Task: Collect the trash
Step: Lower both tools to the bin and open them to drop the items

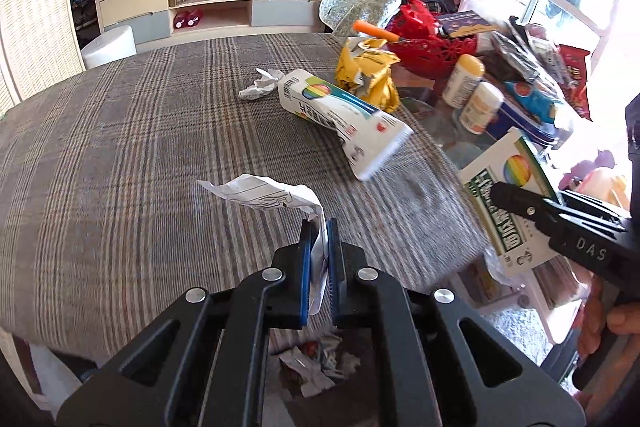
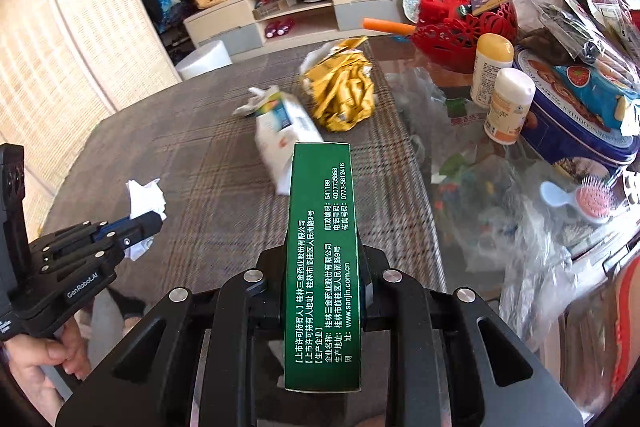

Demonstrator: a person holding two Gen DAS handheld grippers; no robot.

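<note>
My left gripper point(image 1: 319, 227) is shut on a crumpled white paper slip point(image 1: 264, 195) and holds it above the near edge of the plaid-covered table point(image 1: 120, 147). It also shows in the right wrist view point(image 2: 148, 219) with the paper point(image 2: 145, 197). My right gripper point(image 2: 322, 247) is shut on a green medicine box point(image 2: 320, 259), seen in the left wrist view point(image 1: 508, 195) at the right. On the table lie a white toothpaste box point(image 1: 344, 111), a crumpled yellow wrapper point(image 1: 368, 71) and a white tissue wad point(image 1: 260, 87).
Below the left gripper a bin with crumpled trash point(image 1: 316, 363) shows past the table edge. The table's right side holds a red basket point(image 1: 432, 43), two white bottles point(image 1: 472, 91), a blue cookie tin point(image 2: 580, 123), plastic bags and a hairbrush point(image 2: 588, 199).
</note>
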